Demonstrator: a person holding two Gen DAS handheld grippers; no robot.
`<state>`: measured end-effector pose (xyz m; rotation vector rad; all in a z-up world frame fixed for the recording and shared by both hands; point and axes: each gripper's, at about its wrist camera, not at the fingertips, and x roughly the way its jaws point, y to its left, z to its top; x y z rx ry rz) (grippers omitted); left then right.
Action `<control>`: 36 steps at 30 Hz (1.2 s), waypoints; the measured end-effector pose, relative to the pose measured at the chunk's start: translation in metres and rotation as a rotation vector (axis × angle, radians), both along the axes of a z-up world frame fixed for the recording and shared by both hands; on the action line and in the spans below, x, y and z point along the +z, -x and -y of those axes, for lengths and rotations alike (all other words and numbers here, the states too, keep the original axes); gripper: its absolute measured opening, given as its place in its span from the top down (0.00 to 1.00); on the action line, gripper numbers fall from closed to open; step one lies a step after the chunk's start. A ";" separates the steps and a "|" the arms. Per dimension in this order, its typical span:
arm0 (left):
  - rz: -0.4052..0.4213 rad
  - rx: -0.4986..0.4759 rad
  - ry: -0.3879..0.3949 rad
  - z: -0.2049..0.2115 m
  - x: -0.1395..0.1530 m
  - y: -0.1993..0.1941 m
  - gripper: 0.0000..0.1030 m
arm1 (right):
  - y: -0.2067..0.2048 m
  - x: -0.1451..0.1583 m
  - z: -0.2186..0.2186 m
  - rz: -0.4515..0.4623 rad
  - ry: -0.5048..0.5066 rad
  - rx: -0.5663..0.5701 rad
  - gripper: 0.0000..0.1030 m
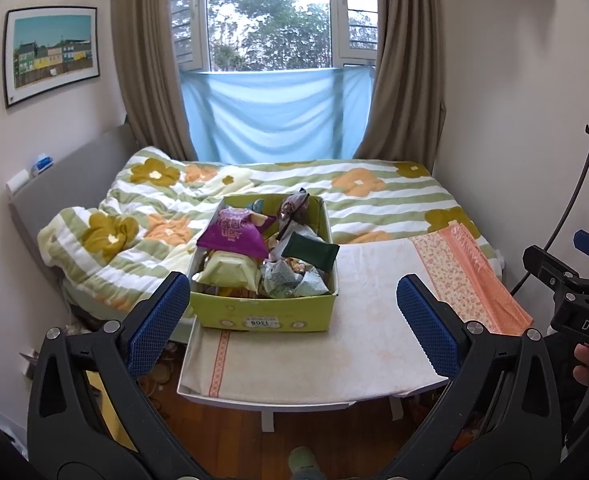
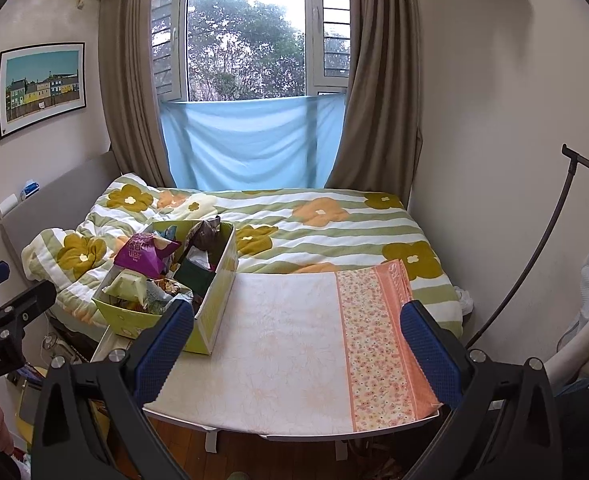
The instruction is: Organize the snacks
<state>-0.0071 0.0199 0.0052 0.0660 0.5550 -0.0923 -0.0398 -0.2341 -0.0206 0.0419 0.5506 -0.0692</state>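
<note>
We held the left gripper (image 1: 292, 320) and right gripper (image 2: 298, 344) empty, fingers spread, near the table's (image 1: 374, 360) snack-filled box (image 1: 266, 312) at far left.

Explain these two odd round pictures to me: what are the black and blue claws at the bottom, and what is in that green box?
There is no robot here. A person holds a hand gripper in each hand, and a wide-angle camera on each one looks out along its jaws. One picture comes from the left gripper, the other from the right gripper. The blue parts are the grip pads. Both sets of jaws stand wide apart and hold nothing. Ahead is a small table covered with a cloth, at the foot of a bed. On its left part stands a green box full of snack packets, among them a purple bag and a dark green packet.
</note>
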 end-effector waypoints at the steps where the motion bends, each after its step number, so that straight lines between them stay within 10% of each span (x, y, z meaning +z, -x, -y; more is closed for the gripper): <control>1: 0.000 -0.001 0.000 0.000 0.000 -0.001 0.01 | 0.000 0.001 0.000 0.001 0.000 -0.001 0.00; 36: -0.012 -0.004 0.010 -0.016 -0.006 -0.022 0.01 | -0.013 -0.002 -0.007 -0.010 0.001 -0.016 0.00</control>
